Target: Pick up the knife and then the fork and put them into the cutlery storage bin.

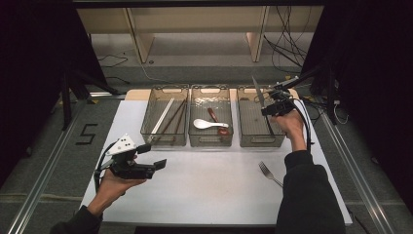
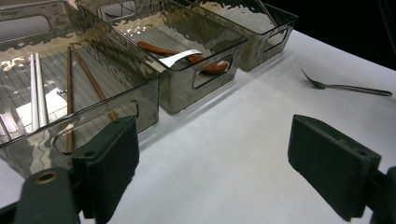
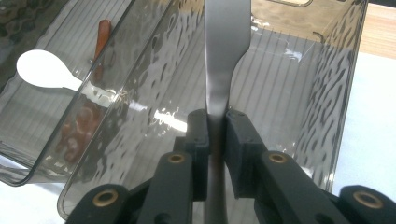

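On the near part of the desk (image 1: pixel 204 190), the left claw (image 1: pixel 155 157) hovers low with its jaws spread wide and nothing between them; in the left gripper view the bare desk surface lies between the two pads. To the right, a fork (image 1: pixel 269 173) lies loose on the desk, just beside the person's right sleeve.

Farther back stand three clear bins in a row. The left bin (image 1: pixel 164 117) holds chopsticks, the middle bin (image 1: pixel 211 117) a white spoon (image 1: pixel 207 124) and a reddish-brown spoon, and the right bin (image 1: pixel 258 119) looks bare.

The right claw (image 3: pixel 215 122) is clenched on a table knife (image 3: pixel 224 51) at the narrow neck where the handle meets the blade, blade pointing up and away, held above the right bin.

The step in hand appears to be setting the knife into that bin. To do it well, the person should probably lower the knife along the bin's length, keep it clear of the walls, and release only once it lies close to the floor, so it does not clatter or bounce.
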Available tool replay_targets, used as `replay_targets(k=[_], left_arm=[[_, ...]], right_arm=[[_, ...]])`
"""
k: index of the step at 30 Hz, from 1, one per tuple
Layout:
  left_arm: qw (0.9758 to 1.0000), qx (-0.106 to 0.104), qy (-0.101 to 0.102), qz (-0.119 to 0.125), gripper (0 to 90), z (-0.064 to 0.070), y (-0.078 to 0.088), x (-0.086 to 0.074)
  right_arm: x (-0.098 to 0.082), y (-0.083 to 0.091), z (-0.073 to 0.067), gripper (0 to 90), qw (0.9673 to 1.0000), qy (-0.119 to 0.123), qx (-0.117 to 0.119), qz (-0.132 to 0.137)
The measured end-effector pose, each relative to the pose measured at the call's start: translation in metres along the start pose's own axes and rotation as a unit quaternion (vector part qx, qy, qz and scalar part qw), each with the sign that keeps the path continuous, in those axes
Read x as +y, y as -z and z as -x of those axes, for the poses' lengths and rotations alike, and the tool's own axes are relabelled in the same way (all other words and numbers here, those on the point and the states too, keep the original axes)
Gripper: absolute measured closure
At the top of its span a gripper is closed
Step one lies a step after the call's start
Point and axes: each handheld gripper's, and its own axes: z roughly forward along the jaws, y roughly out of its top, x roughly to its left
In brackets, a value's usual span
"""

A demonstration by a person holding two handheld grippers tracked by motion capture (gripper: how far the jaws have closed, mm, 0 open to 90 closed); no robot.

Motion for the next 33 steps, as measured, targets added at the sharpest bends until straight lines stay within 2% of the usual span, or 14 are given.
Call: replay_targets(k=[17,24,26,27,30,33], left_arm=[[1.0,0.0,0.001,0.0,16.0,0.0,0.0,0.0],[1.0,0.0,0.0,0.0,16.0,0.0,0.0,0.0],[1.0,0.0,0.001,0.0,16.1,0.0,0.0,0.0],[1.0,-0.001,0.001,0.0,16.0,0.0,0.0,0.0],[1.0,-0.001,0.0,0.0,16.0,0.0,0.0,0.0],[1.0,-0.001,0.0,-0.001,16.0,0.0,0.0,0.0]], right_arm=[[-0.008,-0.011,-0.001,80.4,0.9998,-0.002,0.009,-0.019],[-0.009,-0.016,-0.002,77.9,0.9993,-0.005,0.007,-0.036],[-0.008,-0.014,-0.002,74.6,0.9996,-0.012,0.003,-0.024],[-0.007,-0.012,-0.001,74.2,0.9997,-0.014,0.009,-0.017],[-0.005,-0.007,-0.002,69.7,0.9998,-0.004,0.009,-0.017],[-0.006,-0.004,-0.002,66.1,0.9998,-0.007,0.016,-0.011]])
